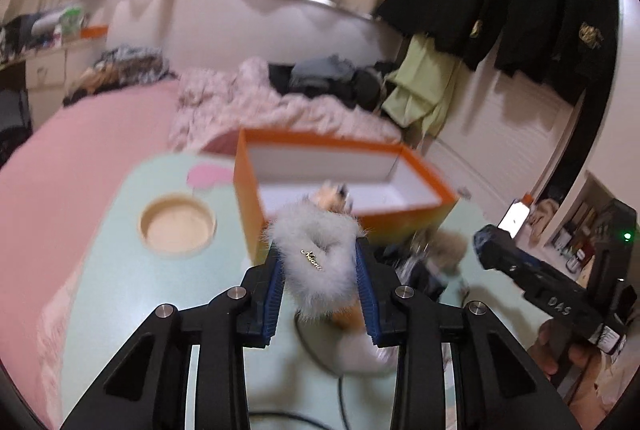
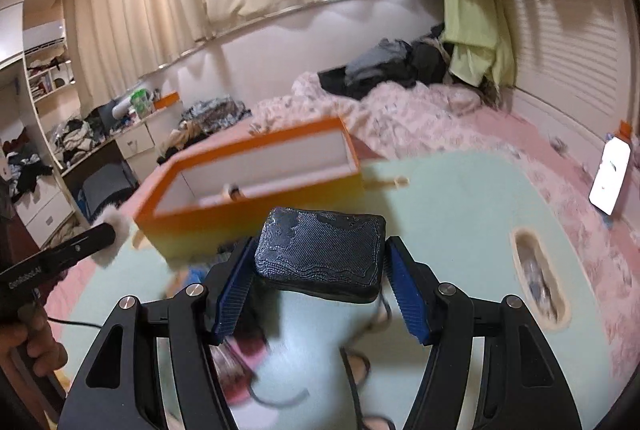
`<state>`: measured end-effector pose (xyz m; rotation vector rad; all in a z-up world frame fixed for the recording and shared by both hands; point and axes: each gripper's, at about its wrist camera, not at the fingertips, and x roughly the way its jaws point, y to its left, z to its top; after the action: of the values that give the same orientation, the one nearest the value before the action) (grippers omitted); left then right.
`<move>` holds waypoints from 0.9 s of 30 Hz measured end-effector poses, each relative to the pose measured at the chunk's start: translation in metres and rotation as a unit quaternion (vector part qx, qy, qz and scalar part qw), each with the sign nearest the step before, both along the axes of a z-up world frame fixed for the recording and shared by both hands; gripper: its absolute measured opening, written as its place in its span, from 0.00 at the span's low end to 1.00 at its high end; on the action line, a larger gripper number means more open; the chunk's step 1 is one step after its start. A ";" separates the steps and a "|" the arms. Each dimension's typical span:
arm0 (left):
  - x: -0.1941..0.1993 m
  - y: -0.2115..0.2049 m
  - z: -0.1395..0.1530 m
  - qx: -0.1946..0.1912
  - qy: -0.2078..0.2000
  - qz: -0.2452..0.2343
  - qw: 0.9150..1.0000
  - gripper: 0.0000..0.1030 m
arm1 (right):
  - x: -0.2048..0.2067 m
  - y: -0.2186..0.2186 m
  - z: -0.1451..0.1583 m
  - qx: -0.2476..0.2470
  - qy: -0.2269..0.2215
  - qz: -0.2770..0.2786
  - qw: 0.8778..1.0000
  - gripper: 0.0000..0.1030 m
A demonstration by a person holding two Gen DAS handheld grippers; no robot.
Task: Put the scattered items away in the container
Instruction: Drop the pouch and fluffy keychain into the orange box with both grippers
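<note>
A fluffy grey-white fur piece (image 1: 320, 250) with small gold lettering is clamped between the blue pads of my left gripper (image 1: 318, 262), which is shut on it above the mint-green table (image 1: 140, 290). Just beyond it stands the open orange box (image 1: 248, 197), white inside, with a small item lying in it. My right gripper (image 2: 322, 250) is shut on a dark textured pouch (image 2: 324, 262), held above the table in front of the orange box (image 2: 256, 209). Each gripper shows at the edge of the other's view, with a hand on its handle.
Loose items lie on the table: a brown furry thing (image 1: 444, 250), a pink item (image 2: 240, 362) and a black cable (image 2: 360, 370). The tabletop has a round recess (image 1: 177, 224) and a long slot (image 2: 538, 278). A lit phone (image 2: 610, 175) lies on the pink bed.
</note>
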<state>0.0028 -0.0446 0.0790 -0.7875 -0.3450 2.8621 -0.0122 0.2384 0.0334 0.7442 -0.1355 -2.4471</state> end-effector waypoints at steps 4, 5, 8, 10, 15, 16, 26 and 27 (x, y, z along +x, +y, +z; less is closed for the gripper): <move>-0.030 0.005 0.018 0.006 0.017 -0.005 1.000 0.31 | -0.017 -0.025 0.030 -0.003 0.035 0.003 0.999 0.64; -0.040 0.006 0.018 0.006 0.015 -0.006 1.000 0.31 | -0.021 -0.031 0.034 -0.001 0.041 0.002 0.999 0.64; -0.065 0.010 0.015 -0.003 -0.002 -0.004 1.000 0.31 | -0.041 -0.052 0.044 0.008 0.044 0.001 0.999 0.64; -0.078 0.010 0.009 -0.001 -0.011 -0.001 1.000 0.31 | -0.055 -0.064 0.043 0.018 0.037 0.001 0.999 0.64; -0.096 0.008 -0.007 -0.002 -0.031 0.003 1.000 0.38 | -0.082 -0.082 0.023 0.057 0.003 0.012 0.998 0.64; -0.097 0.008 -0.008 -0.003 -0.030 0.002 1.000 0.44 | -0.086 -0.083 0.019 0.063 -0.009 0.016 0.998 0.64; -0.058 -0.004 0.018 0.025 0.018 0.002 1.000 0.75 | -0.061 -0.061 0.039 0.044 0.039 -0.008 0.998 0.79; -0.052 -0.004 0.019 0.018 0.014 0.007 1.000 0.82 | -0.056 -0.059 0.043 0.042 0.043 -0.005 0.998 0.79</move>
<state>-0.0496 -0.0484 0.0981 -0.7394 -0.3997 2.8681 -0.0685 0.1792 0.0759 0.6749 -0.0036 -2.5033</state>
